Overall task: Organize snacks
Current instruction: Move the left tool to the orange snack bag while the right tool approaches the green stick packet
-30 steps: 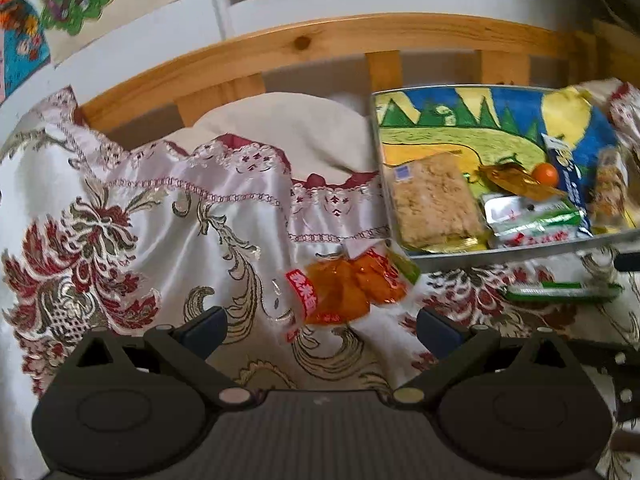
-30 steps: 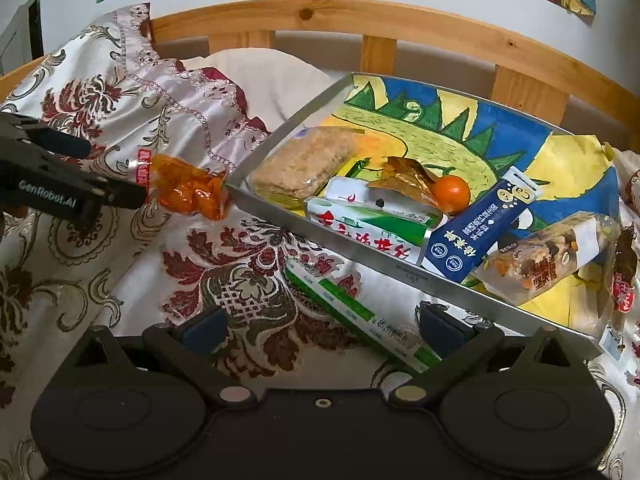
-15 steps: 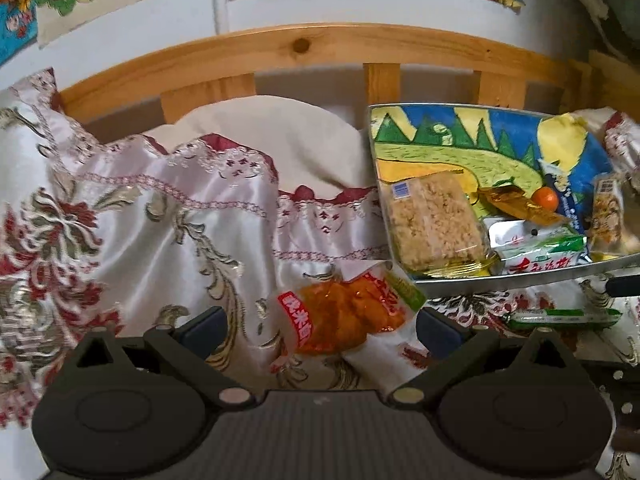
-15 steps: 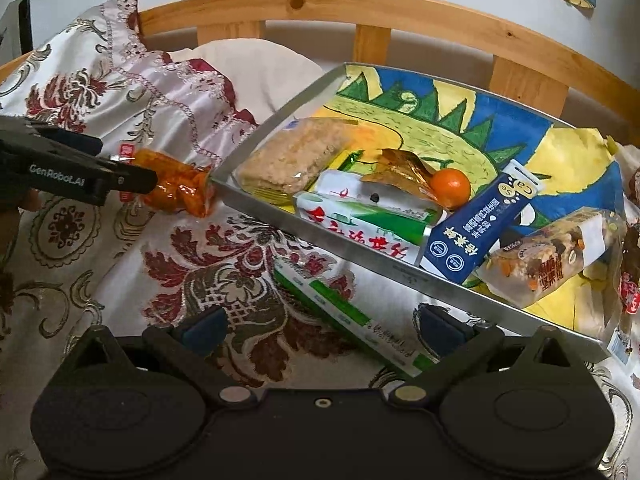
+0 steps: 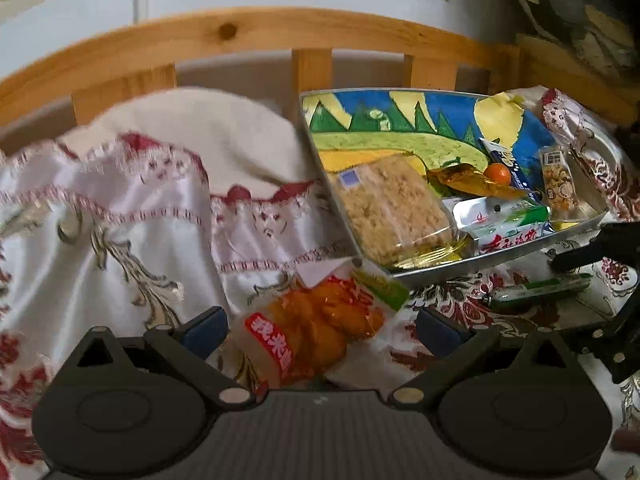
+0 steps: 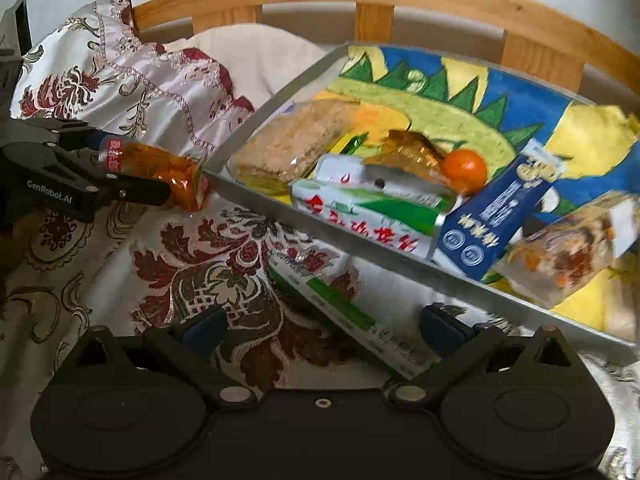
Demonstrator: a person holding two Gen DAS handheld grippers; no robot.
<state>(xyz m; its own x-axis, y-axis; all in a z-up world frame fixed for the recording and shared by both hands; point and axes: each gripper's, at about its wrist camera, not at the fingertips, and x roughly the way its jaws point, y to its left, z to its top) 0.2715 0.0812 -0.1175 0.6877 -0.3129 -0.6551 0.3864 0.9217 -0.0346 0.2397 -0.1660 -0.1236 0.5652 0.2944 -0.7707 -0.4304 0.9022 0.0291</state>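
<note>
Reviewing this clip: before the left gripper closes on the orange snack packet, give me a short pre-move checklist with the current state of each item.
1. Left gripper open: ok, jaws spread wide.
2. Orange snack packet between the left fingers: ok, it lies in the gap in the left wrist view.
3. Packet free of the tray: cannot tell, its far end sits right at the tray's near corner.
4. Room in the tray: ok, painted floor at the back is bare.
5. Right gripper out of the way: ok, open over the green pack on the bedspread, apart from the packet.
6. Bedspread fabric clear of the left fingers: cannot tell.
</note>
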